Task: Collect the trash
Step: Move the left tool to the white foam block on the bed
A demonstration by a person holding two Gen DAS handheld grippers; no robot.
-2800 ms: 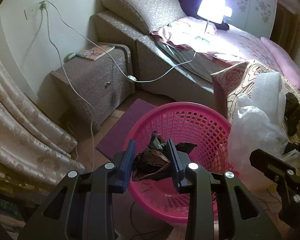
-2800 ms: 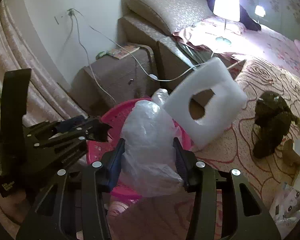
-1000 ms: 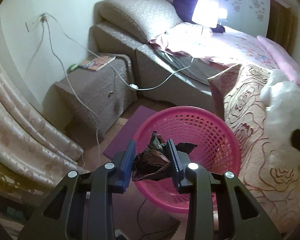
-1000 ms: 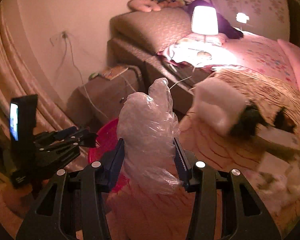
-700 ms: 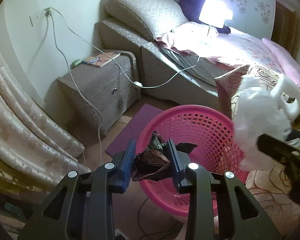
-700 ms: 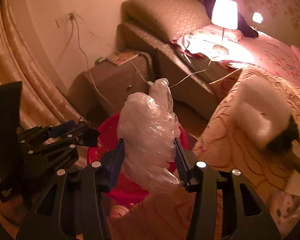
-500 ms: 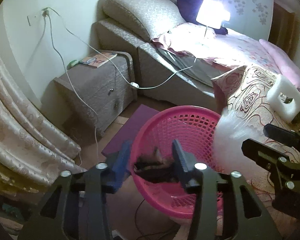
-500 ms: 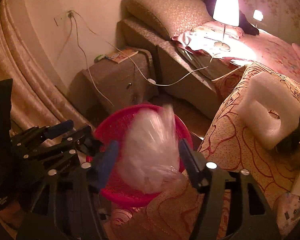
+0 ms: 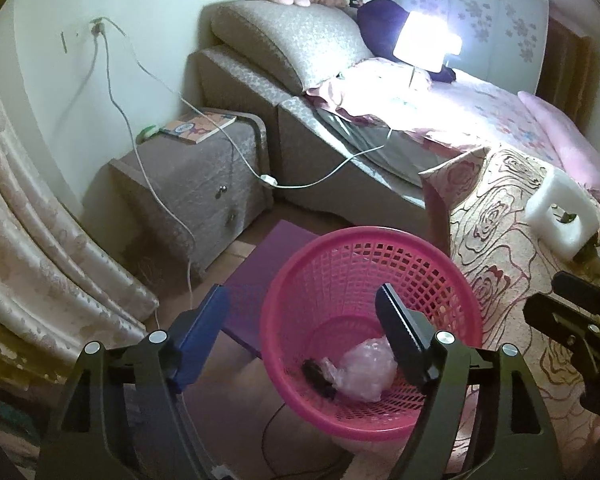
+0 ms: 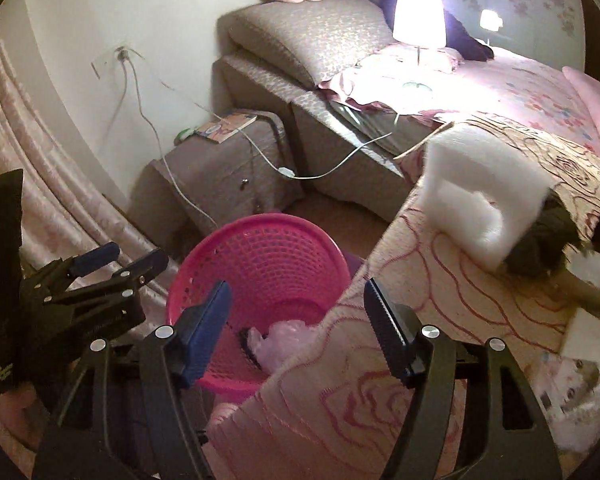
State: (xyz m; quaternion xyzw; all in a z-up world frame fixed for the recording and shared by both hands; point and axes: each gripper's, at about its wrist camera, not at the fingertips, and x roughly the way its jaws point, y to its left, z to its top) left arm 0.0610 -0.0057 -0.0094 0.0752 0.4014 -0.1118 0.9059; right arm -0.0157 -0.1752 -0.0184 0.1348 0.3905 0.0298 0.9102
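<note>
Trash once clamped in both grippers now lies in the pink basket (image 9: 364, 264): plastic bag (image 9: 364, 372) beside dark scrap (image 9: 318, 376). Left gripper (image 9: 300, 320) and right gripper (image 10: 296, 312) are opening, empty.

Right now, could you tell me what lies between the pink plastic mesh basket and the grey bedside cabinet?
In the left wrist view, a purple floor mat lies between the pink plastic mesh basket and the grey bedside cabinet.

A lit lamp (image 9: 424, 46) stands on the bed (image 9: 480, 120). A book (image 9: 198, 128) lies on the nightstand (image 9: 192, 192), beside curtains (image 9: 32, 240).
</note>
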